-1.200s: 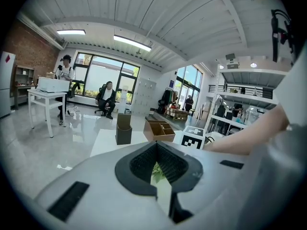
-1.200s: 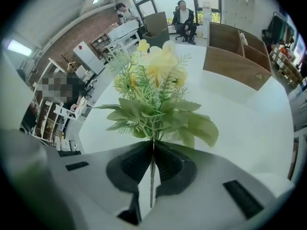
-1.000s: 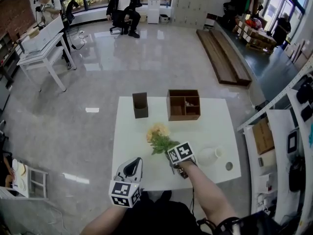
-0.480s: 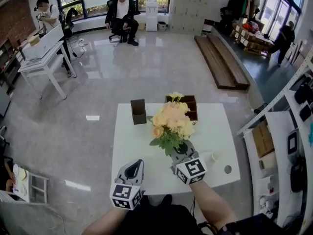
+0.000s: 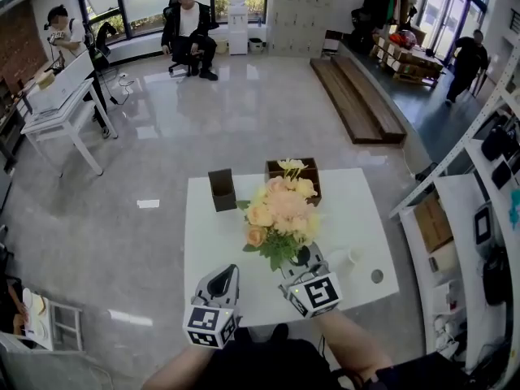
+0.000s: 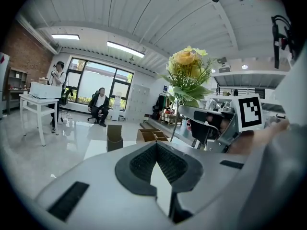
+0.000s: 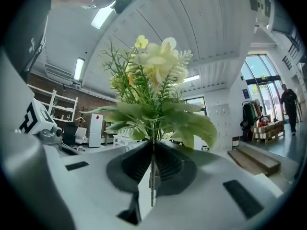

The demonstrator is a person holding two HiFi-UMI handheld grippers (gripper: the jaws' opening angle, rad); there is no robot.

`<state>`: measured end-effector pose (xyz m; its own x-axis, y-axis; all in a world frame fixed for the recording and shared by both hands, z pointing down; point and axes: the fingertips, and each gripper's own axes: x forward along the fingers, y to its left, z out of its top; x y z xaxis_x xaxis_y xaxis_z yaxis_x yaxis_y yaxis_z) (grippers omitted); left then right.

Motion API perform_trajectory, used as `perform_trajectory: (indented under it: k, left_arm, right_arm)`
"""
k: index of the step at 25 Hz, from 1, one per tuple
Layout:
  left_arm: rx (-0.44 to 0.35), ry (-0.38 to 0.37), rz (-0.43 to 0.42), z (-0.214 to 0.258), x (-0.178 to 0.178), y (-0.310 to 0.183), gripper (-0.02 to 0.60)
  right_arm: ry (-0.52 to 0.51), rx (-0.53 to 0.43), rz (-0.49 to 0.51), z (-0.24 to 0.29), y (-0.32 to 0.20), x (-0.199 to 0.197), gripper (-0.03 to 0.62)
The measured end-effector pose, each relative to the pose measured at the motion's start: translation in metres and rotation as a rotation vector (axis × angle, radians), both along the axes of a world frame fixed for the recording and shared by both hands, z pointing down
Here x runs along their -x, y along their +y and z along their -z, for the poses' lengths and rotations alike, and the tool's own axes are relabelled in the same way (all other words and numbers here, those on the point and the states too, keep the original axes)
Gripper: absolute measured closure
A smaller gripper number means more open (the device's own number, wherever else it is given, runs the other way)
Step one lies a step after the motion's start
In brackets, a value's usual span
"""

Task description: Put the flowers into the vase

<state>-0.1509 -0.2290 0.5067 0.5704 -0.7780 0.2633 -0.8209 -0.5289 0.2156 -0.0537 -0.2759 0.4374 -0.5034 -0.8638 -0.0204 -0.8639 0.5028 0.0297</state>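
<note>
A bouquet of yellow and peach flowers [image 5: 279, 214] with green leaves stands upright above the white table [image 5: 357, 210]. My right gripper [image 5: 301, 260] is shut on its stems just under the leaves. In the right gripper view the thin stem runs down between the jaws, with the flowers [image 7: 151, 75] right above my right gripper [image 7: 152, 150]. A white vase [image 5: 350, 257] sits on the table just right of that gripper. My left gripper [image 5: 218, 285] hovers at the table's near edge, shut with nothing in it [image 6: 156, 150]. The flowers [image 6: 188, 66] rise to its right.
A dark brown pen holder [image 5: 221, 189] and a wooden compartment box [image 5: 315, 167] stand at the table's far side, behind the bouquet. A small round thing [image 5: 376, 276] lies near the front right corner. Shelving [image 5: 487, 218] runs along the right. People are far across the room.
The bouquet lay on the table a second ago. My right gripper has lifted it and turned it upright; it now hangs a little nearer me. The left gripper has hardly moved.
</note>
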Motion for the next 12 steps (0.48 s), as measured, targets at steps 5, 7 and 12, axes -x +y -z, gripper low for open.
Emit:
perform_trajectory:
  k: [5, 7, 12]
  left_arm:
    - [0.013, 0.007, -0.029, -0.003, 0.004, -0.004, 0.575]
    - [0.027, 0.011, -0.036, -0.006, 0.007, -0.004, 0.575]
    - [0.032, -0.002, -0.033, -0.015, -0.018, 0.003, 0.575]
  right_arm:
    - [0.001, 0.002, -0.038, 0.004, 0.005, 0.001, 0.571]
    - [-0.007, -0.001, -0.054, 0.01, 0.006, 0.0, 0.571]
    - [-0.018, -0.034, -0.081, 0.033, 0.022, -0.04, 0.571]
